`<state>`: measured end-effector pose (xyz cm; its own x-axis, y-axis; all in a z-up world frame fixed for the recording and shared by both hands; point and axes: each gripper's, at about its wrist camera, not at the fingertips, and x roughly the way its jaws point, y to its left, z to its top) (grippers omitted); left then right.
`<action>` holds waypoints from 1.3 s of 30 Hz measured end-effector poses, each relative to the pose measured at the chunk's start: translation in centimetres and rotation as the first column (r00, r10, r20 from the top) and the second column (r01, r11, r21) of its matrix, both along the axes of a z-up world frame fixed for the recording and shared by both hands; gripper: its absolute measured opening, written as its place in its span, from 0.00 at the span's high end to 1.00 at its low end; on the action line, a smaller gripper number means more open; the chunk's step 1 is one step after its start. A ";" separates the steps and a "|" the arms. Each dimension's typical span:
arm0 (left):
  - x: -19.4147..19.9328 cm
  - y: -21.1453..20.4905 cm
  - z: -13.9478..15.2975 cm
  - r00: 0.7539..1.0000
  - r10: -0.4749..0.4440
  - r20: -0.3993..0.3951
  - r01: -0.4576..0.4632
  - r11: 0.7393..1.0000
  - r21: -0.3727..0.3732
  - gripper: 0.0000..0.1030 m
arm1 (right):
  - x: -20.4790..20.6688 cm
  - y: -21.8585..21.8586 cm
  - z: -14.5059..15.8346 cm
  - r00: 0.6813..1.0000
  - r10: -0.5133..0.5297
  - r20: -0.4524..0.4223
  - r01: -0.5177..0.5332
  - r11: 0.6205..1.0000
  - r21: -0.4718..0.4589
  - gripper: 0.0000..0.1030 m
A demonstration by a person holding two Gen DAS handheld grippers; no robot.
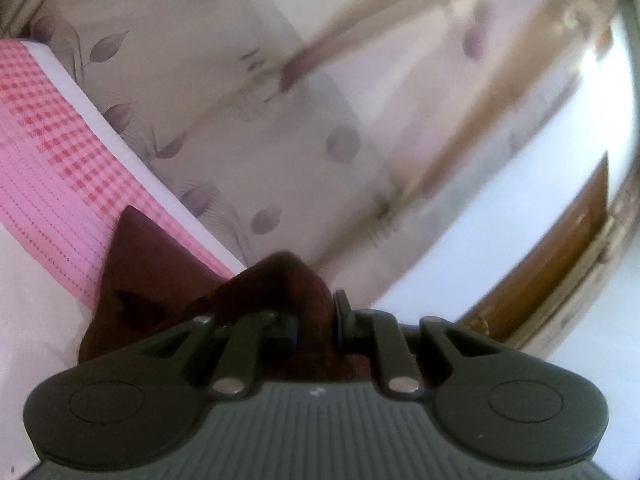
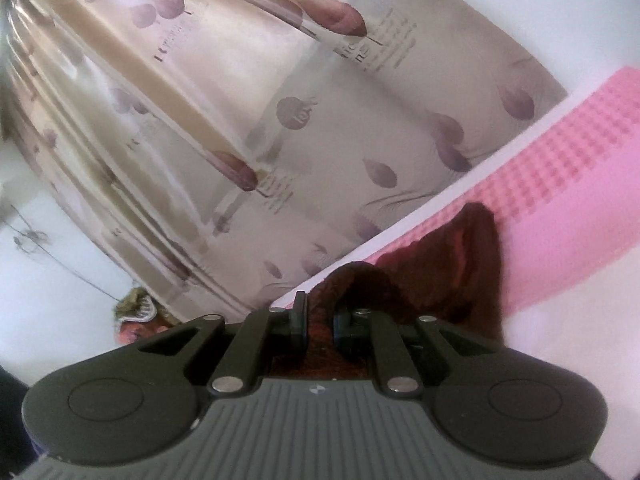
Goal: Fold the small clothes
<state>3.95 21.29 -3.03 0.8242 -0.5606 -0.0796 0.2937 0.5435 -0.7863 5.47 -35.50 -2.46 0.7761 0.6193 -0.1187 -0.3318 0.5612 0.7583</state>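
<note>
Maroon garment: dark maroon knit cloth (image 1: 160, 280), bunched between both tongs, its far part trailing onto the bed just ahead of them.
Left tongs (image 1: 316, 320): pinching a fold of the cloth, lifted off the bed.
Right tongs (image 2: 320, 320): pinching another fold of the same cloth.
Bed: pink checked bedspread (image 1: 48, 140) with a white edge, beyond the tongs.
Backdrop: beige leaf-print curtain (image 2: 280, 120), well beyond.
Step, judged: carrying a held edge over to make a fold.
Advice: keep both grips level, keep the edge taut, lay corners onto the far part before letting go.
</note>
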 end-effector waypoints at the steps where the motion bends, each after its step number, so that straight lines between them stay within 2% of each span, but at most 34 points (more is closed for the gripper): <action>1: 0.7 -0.1 -0.1 1.000 0.013 -0.002 -0.013 1.000 0.012 0.85 | 0.9 0.0 -0.2 1.000 -0.003 -0.009 0.003 1.000 0.003 0.84; 8: 5.4 -0.9 -2.0 0.997 0.053 -0.050 -0.051 0.998 0.047 0.85 | 6.3 0.5 -1.6 0.998 -0.023 -0.055 0.022 1.000 -0.022 0.84; 15: 8.6 -1.7 -4.1 0.990 0.092 -0.103 -0.084 0.993 0.076 0.85 | 11.0 0.4 -4.6 0.990 -0.055 -0.132 0.053 0.998 -0.017 0.84; 23: 11.4 -1.9 -5.3 0.980 0.127 -0.154 -0.112 0.988 0.105 0.85 | 14.6 0.8 -7.1 0.980 -0.080 -0.185 0.082 0.997 0.001 0.82; 30: 12.8 -2.1 -5.8 0.977 0.134 -0.166 -0.117 0.987 0.112 0.83 | 16.4 1.0 -8.5 0.969 -0.106 -0.221 0.113 0.993 0.017 0.81; 33: 13.4 -1.9 -6.0 0.975 0.128 -0.183 -0.113 0.990 0.090 0.74 | 17.0 1.0 -9.0 0.964 -0.112 -0.240 0.125 0.991 0.038 0.79; 34: 13.6 -1.8 -6.1 0.974 0.130 -0.183 -0.118 0.990 0.077 0.64 | 17.1 1.0 -9.1 0.962 -0.115 -0.246 0.131 0.990 0.047 0.78; 35: 13.7 -1.7 -6.1 0.975 0.132 -0.179 -0.122 0.990 0.065 0.47 | 17.3 1.0 -9.2 0.961 -0.119 -0.249 0.137 0.989 0.055 0.78; 36: 13.8 -1.5 -6.0 0.976 0.131 -0.174 -0.123 0.991 0.055 0.37 | 17.4 1.0 -9.2 0.960 -0.123 -0.251 0.142 0.988 0.057 0.78; 37: 13.9 -1.3 -5.7 0.976 0.140 -0.166 -0.132 0.990 0.054 0.20 | 17.5 1.0 -9.1 0.960 -0.127 -0.251 0.145 0.988 0.056 0.78; 39: 13.8 -1.1 -5.2 0.975 0.170 -0.142 -0.162 0.985 0.066 0.17 | 17.8 1.2 -9.1 0.960 -0.130 -0.250 0.150 0.987 0.063 0.76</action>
<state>17.79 20.17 -8.20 0.8827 -0.4086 -0.2321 0.0799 0.6173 -0.7827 23.25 -34.34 -11.55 0.8095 0.5218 -0.2692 -0.0536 0.5222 0.8511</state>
